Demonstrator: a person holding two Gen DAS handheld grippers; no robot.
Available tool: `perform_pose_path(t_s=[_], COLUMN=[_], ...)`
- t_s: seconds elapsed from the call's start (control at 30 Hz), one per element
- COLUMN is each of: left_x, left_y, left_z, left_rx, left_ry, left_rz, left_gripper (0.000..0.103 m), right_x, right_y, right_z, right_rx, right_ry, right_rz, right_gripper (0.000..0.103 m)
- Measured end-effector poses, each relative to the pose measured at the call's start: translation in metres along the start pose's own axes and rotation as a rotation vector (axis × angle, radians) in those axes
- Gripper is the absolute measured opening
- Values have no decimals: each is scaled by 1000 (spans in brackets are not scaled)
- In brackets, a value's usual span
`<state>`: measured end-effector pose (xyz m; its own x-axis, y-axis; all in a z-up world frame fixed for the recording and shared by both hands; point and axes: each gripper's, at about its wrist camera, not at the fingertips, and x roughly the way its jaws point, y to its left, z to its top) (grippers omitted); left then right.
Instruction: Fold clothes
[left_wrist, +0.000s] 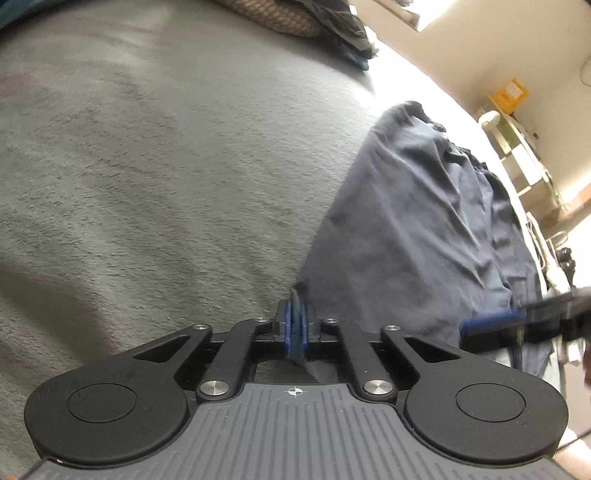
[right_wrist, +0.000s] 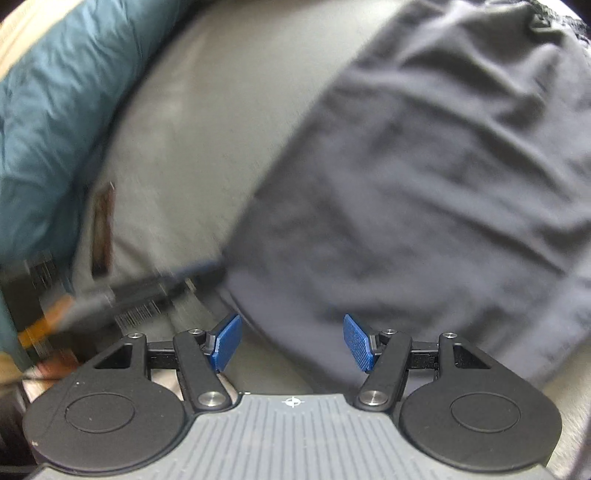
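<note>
A dark blue-grey garment (left_wrist: 417, 221) lies on a grey blanket (left_wrist: 166, 166). My left gripper (left_wrist: 294, 328) is shut on the garment's near corner, cloth pinched between its blue pads. In the right wrist view the same garment (right_wrist: 424, 184) fills the right side, blurred. My right gripper (right_wrist: 291, 341) is open, its blue pads wide apart just over the garment's near edge, with nothing between them. The right gripper also shows at the right edge of the left wrist view (left_wrist: 491, 325). The left gripper appears blurred at the left of the right wrist view (right_wrist: 199, 273).
A teal quilt (right_wrist: 55, 110) lies at the left of the grey surface (right_wrist: 207, 129). A pile of dark clothes and a patterned cushion (left_wrist: 288, 18) sit at the far end. Shelves (left_wrist: 517, 155) stand by the wall to the right.
</note>
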<state>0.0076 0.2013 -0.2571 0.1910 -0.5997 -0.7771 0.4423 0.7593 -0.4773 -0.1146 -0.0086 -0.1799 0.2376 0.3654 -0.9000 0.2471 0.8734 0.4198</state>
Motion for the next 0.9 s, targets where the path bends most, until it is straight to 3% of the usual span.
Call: perform_pose_path(t_s=[0.23, 0.67, 0.9], left_x=[-12, 25, 38], left_y=[6, -20, -10], left_z=[9, 41, 47], left_rx=[-11, 143, 77], left_ry=[-28, 13, 59], left_rz=[10, -30, -78], left_gripper=[22, 23, 27], right_x=[4, -1, -1], right_y=[-7, -11, -20], right_z=[-22, -26, -29], right_rx=[2, 23, 56], right_ry=[32, 14, 29], right_rz=[-39, -14, -12], right_gripper=[64, 65, 64])
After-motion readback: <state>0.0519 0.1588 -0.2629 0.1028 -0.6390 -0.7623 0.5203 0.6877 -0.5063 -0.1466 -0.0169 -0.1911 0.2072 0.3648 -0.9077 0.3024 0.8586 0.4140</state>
